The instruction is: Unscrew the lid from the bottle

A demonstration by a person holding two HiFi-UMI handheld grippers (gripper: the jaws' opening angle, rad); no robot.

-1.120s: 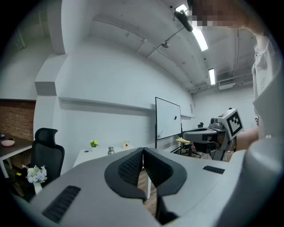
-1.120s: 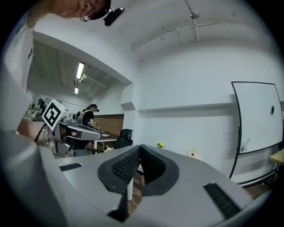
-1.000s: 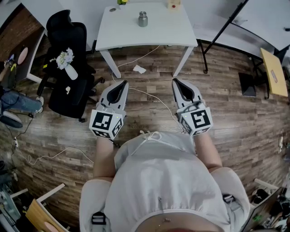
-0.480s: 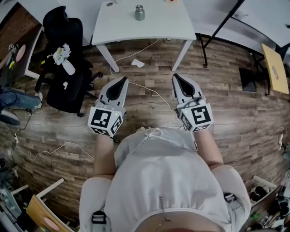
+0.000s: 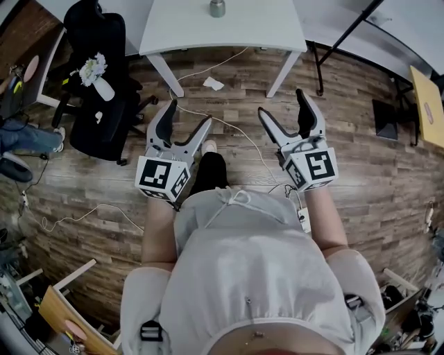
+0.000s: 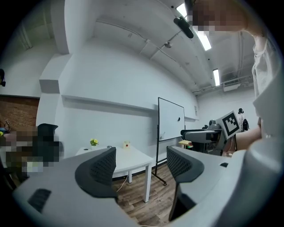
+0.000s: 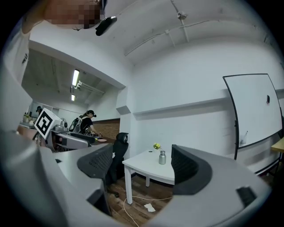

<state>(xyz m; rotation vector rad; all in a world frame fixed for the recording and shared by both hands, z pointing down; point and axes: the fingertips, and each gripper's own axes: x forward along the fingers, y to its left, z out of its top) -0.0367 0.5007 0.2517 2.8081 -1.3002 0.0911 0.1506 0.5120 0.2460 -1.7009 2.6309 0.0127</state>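
Head view, looking steeply down: I see the left gripper (image 5: 189,114) and the right gripper (image 5: 282,104) held side by side in front of the person's white shirt. They are above the brown wood-plank floor (image 5: 361,173) and well short of the white rectangular table (image 5: 250,38). Both pairs of jaws are opening, already spread wide, with only air between them, and neither gripper touches anything. The small silver metal bottle (image 5: 217,8) stands upright on the tabletop at the very top edge of the picture, well apart from both grippers. In the right gripper view I look along the jaws at that same bottle, far off on the table and showing just beside the inner edge of the right-hand jaw. Its lid (image 7: 162,152) seems to sit on top, though it is too small for me to be sure. A little yellow-green flower (image 7: 156,146) stands near it on the table. To the table's left in the head view is a black office chair (image 5: 111,104) with a white flower bunch (image 5: 90,69) lying on it. A white scrap of paper (image 5: 213,84) lies on the floor by the table's front edge, and a thin white cable (image 5: 232,126) trails across the planks between the grippers. The left gripper view shows the table's corner through its jaws, with a framed whiteboard (image 6: 171,119) standing to the right of it.
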